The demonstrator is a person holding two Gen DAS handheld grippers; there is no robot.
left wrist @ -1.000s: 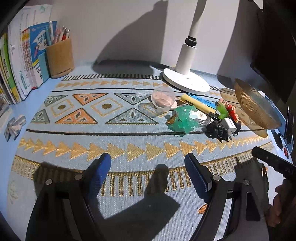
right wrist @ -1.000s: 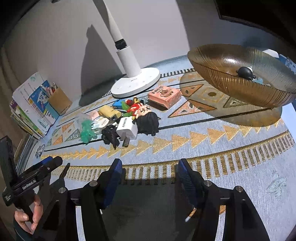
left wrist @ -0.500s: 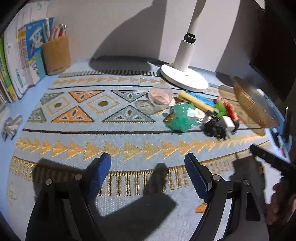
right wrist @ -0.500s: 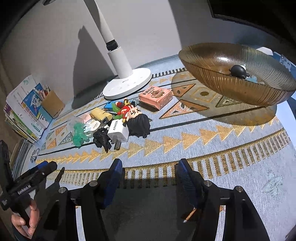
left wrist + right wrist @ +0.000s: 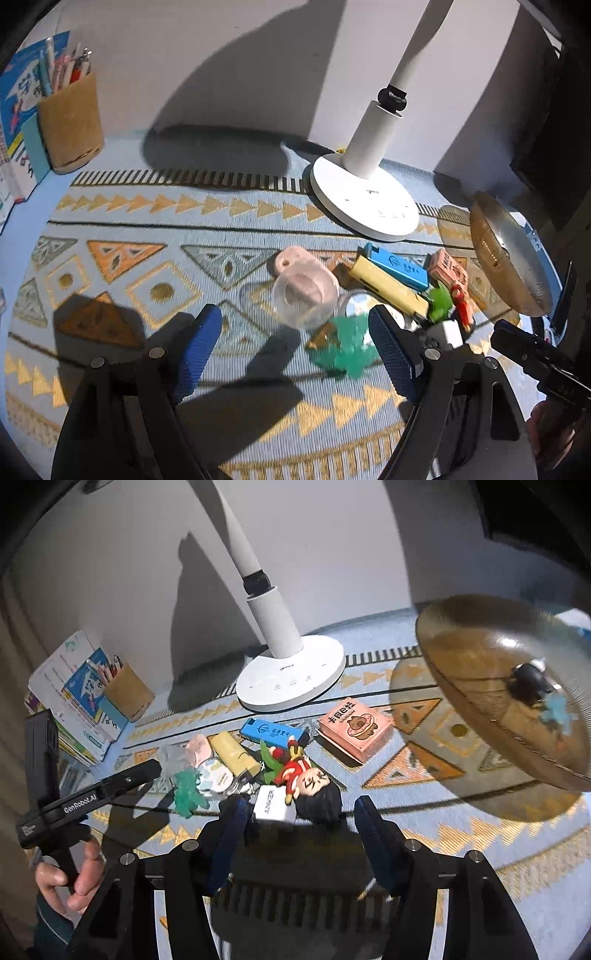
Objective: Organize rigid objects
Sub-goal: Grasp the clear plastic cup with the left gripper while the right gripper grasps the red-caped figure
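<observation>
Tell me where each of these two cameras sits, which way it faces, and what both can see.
Left wrist: on the left gripper, angled down at the patterned mat and clear cup; own open blue fingers show.
Right wrist: on the right gripper, angled down at the white charger; own fingers and the hand holding the left gripper show.
Shared: lamp base, blue stick, amber bowl, pencil cup.

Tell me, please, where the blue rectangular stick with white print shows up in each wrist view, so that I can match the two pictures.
Left wrist view: the blue stick lies right of centre, beside the yellow stick, below the lamp base.
Right wrist view: it lies left of centre, just below the lamp base, left of the pink box.
Shared landmark: the white lamp base.
</observation>
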